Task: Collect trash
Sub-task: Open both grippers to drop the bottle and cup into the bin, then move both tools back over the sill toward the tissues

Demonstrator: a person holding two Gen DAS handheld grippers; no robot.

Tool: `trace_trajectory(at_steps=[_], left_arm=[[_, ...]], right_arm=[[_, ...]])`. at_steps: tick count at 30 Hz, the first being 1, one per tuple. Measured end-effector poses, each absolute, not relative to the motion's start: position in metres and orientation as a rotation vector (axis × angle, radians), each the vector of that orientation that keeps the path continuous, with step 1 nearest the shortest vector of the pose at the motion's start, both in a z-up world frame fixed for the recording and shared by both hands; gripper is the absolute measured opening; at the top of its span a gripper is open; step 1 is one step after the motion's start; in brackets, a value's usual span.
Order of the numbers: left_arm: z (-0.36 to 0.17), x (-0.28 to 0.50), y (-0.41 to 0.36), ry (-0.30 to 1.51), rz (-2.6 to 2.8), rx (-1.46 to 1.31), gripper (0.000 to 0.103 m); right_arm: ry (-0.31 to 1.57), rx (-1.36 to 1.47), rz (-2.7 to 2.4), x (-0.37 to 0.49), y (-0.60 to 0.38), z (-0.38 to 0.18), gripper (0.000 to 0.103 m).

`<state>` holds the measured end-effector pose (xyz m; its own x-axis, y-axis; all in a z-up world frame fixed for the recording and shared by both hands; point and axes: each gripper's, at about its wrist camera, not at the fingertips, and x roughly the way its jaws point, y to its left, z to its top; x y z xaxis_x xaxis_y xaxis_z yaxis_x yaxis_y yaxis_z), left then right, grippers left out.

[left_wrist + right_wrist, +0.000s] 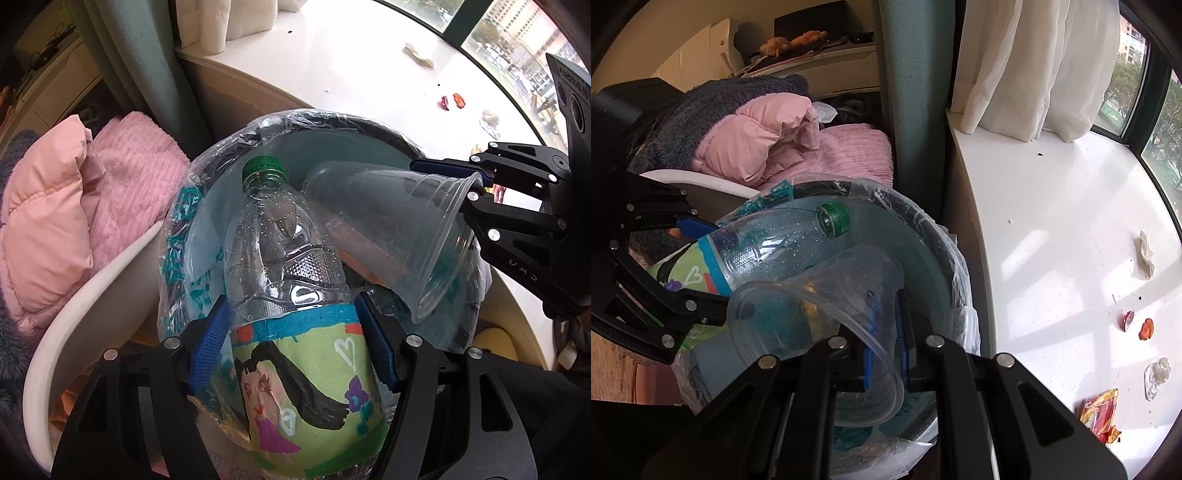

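- Left gripper [295,347]: both blue pads clamped on the labelled body of the plastic bottle [284,266], green cap pointing away, held over the lined trash bin [332,118].
- Right gripper [884,339]: pads pinched on the rim of the clear plastic cup [827,295], tilted above the same bin.
- Windowsill [1052,240]: crumpled tissue [1147,251], wrappers [1099,410].

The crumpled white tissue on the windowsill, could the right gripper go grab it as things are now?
Probably not yet: the right gripper is shut on the clear plastic cup over the lined bin. The tissue lies unobstructed on the windowsill.
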<state>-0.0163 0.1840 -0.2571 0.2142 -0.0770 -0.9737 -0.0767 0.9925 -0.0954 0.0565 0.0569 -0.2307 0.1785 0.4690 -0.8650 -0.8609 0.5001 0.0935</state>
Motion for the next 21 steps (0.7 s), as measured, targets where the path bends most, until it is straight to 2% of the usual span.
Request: trace_trajectory(at_steps=[1, 2, 3, 4, 5, 7, 8, 10, 21], left_arm=[[-0.257, -0.017, 0.183, 1.358, 0.0, -0.131, 0.066], [-0.257, -0.017, 0.183, 1.359, -0.003, -0.131, 0.067], [-0.257, -0.017, 0.183, 1.356, -0.005, -0.131, 0.071], [-0.256, -0.016, 0.184, 1.352, -0.006, -0.131, 0.077], [-0.254, -0.016, 0.184, 1.346, -0.006, -0.128, 0.079], [-0.251, -0.016, 0.184, 1.334, -0.005, -0.123, 0.088], [-0.249, -0.016, 0.185, 1.324, -0.006, -0.125, 0.091], [-0.245, -0.017, 0.185, 1.296, -0.005, -0.121, 0.097], [-0.229, -0.016, 0.178, 1.184, -0.052, -0.135, 0.097]], right_arm=[[0.998, -0.468, 0.991, 0.058, 0.056, -0.23, 0.02], [0.998, -0.462, 0.99, 0.059, 0.054, -0.23, 0.04], [0.998, -0.459, 0.989, 0.06, 0.053, -0.229, 0.053], [0.993, -0.454, 0.99, 0.06, 0.051, -0.227, 0.075], [0.985, -0.447, 0.994, 0.061, 0.049, -0.225, 0.081], [0.983, -0.432, 1.003, 0.062, 0.045, -0.222, 0.082], [0.981, -0.423, 1.006, 0.063, 0.044, -0.221, 0.088], [0.973, -0.41, 1.009, 0.064, 0.04, -0.217, 0.09], [0.953, -0.363, 0.984, 0.07, 0.027, -0.2, 0.09]])
